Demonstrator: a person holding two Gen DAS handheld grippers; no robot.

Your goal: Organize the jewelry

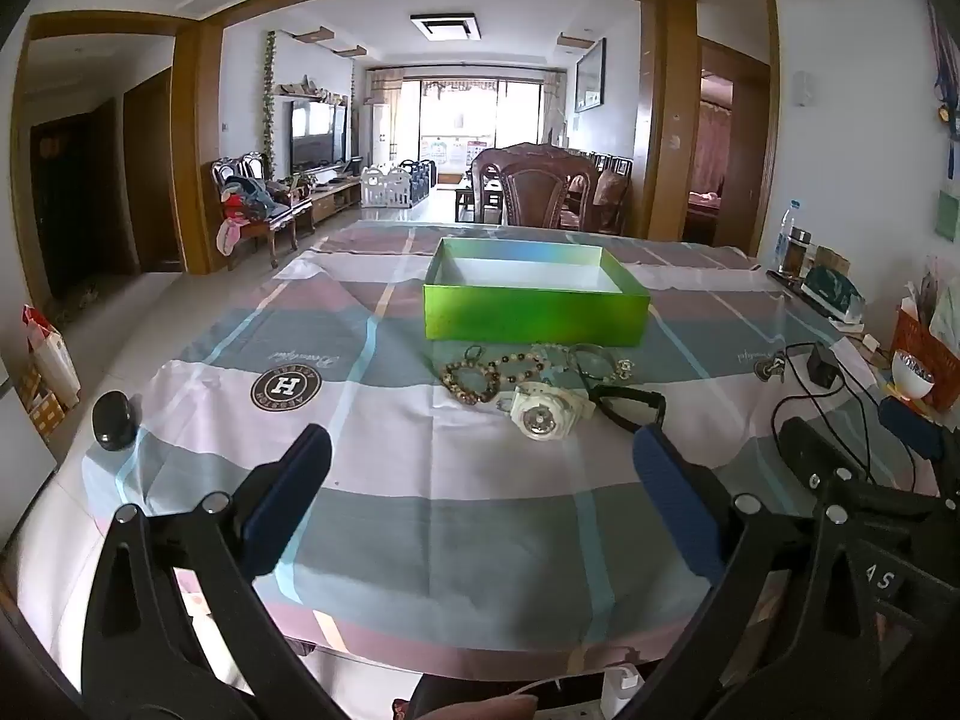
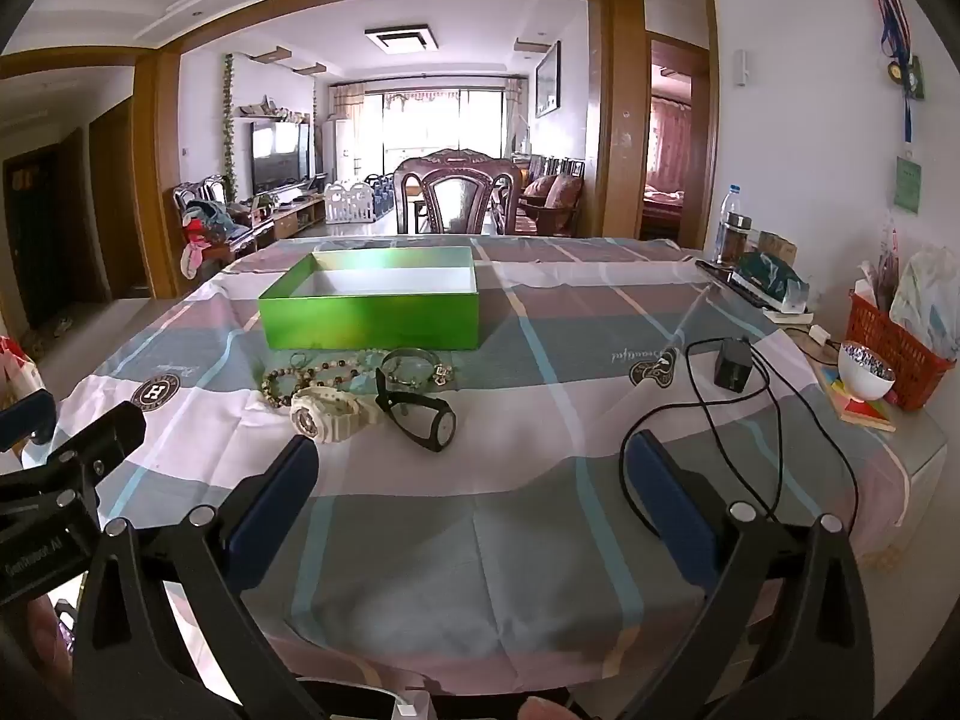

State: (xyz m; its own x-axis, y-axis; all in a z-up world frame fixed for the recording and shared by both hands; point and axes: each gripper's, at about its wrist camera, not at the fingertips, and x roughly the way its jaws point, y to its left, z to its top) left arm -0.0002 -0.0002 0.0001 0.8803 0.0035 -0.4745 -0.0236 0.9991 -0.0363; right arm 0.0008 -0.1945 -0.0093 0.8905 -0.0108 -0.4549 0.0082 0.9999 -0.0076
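Both claws, left point(image 1: 480, 456) and right point(image 2: 471, 462), gaped empty; best pinch the chunky white plastic watch point(image 1: 543, 411) by its strap, then lift toward the open green cardboard box point(image 1: 534, 315).

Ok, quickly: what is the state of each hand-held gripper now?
Left hand-held gripper: open, holding nothing.
Right hand-held gripper: open, holding nothing.

The box point(image 1: 536, 315) at frame centre is glossy green outside, white inside. The cloth over the surface point(image 1: 420, 480) is a plaid of grey, pale pink and mauve with light-blue lines. One watch point(image 1: 543, 411) is white; the other watch point(image 2: 423, 414) is black. Fingers point(image 1: 288, 492) at the bottom are dark blue. At far right, the basket point(image 2: 894, 354) is red.
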